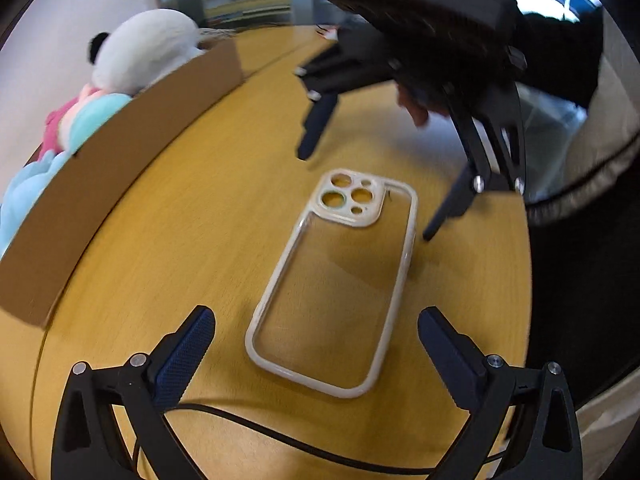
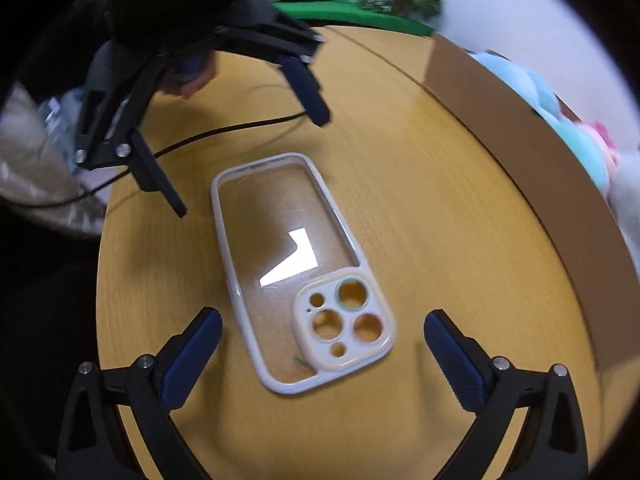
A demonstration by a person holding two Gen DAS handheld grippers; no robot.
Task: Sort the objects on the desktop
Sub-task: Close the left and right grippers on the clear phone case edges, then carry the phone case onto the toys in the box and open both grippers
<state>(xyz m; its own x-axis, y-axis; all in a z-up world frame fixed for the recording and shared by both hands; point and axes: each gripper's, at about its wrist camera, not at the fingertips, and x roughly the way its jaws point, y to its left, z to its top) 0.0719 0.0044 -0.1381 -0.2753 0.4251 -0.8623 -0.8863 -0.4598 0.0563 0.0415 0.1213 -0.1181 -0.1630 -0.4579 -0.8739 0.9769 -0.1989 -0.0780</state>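
A clear phone case with a cream rim (image 1: 334,284) lies flat on the wooden table (image 1: 180,216). It also shows in the right wrist view (image 2: 296,268). My left gripper (image 1: 316,320) is open and empty at the case's plain end. My right gripper (image 2: 322,322) is open and empty at the camera-cutout end. Each gripper faces the other across the case: the right one shows in the left wrist view (image 1: 364,196), the left one in the right wrist view (image 2: 256,168).
An open cardboard box (image 1: 120,160) holding plush toys (image 1: 148,46) stands along the table's side; it also shows in the right wrist view (image 2: 520,140). A black cable (image 2: 224,132) runs over the table near the left gripper. The table edge (image 1: 528,280) is close by.
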